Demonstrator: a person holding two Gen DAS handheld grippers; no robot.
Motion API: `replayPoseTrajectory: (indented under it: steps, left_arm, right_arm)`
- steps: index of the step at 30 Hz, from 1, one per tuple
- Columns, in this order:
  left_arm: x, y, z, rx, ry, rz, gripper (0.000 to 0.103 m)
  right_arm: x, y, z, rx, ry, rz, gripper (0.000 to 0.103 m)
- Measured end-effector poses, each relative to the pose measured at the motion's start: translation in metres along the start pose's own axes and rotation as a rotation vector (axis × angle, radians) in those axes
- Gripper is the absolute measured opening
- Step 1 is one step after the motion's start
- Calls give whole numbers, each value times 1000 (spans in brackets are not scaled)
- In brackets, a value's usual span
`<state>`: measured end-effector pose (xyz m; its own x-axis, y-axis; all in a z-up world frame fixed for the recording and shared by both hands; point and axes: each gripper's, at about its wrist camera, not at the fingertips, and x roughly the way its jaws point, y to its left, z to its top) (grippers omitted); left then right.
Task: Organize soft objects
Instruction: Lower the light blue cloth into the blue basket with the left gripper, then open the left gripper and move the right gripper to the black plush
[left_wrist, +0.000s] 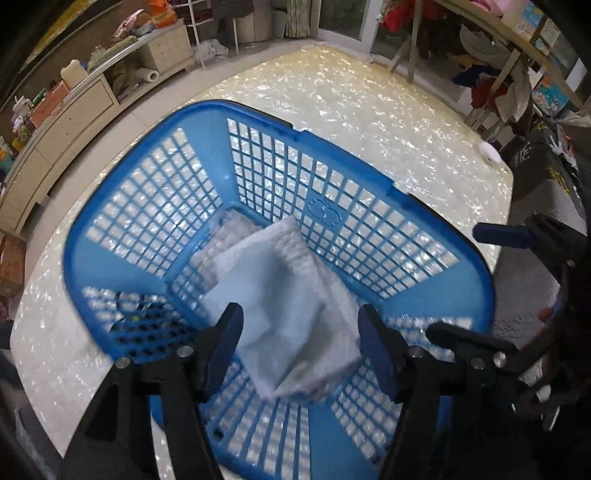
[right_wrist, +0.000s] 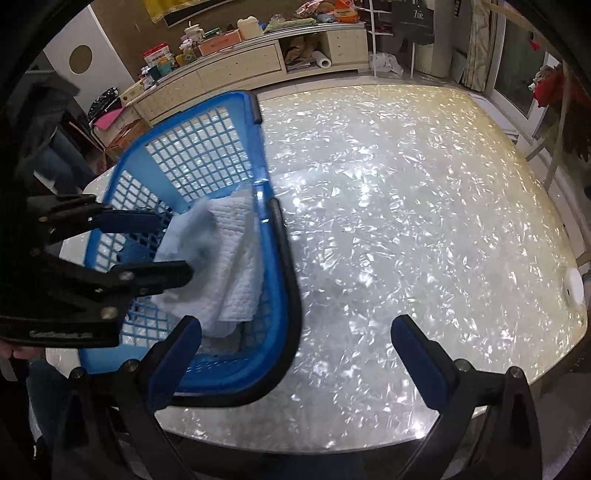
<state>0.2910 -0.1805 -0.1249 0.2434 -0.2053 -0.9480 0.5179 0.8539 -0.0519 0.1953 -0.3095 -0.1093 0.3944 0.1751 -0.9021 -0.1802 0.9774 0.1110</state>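
My left tongs (left_wrist: 299, 332) stand open just above the folded white towel (left_wrist: 280, 295), which seems to drop loose into the blue basket (left_wrist: 110, 229) onto another cloth. My right tongs (right_wrist: 295, 339) are open too and hold nothing, over the near rim. I would lift the left tongs straight up, so the fingers do not catch the towel. Farther off, the bench (right_wrist: 406, 203) carries only a small white disc (right_wrist: 574, 286).
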Motion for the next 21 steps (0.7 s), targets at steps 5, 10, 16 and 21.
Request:
replayPoseTrajectory:
  steps: [5, 10, 16, 21]
  left_arm:
    - [-33, 8, -25, -28, -33, 20, 80]
    - [-65, 20, -58, -86, -94, 40, 85]
    - [-95, 31, -100, -150, -135, 52, 96]
    - [-113, 45, -139, -196, -141, 68, 103]
  right_arm:
    - [-20, 17, -3, -13, -23, -6, 103]
    - [-37, 46, -7, -46, -39, -18, 103]
    - [-53, 82, -17, -93, -58, -10, 103]
    - [-57, 113, -30, -111, -57, 13, 103]
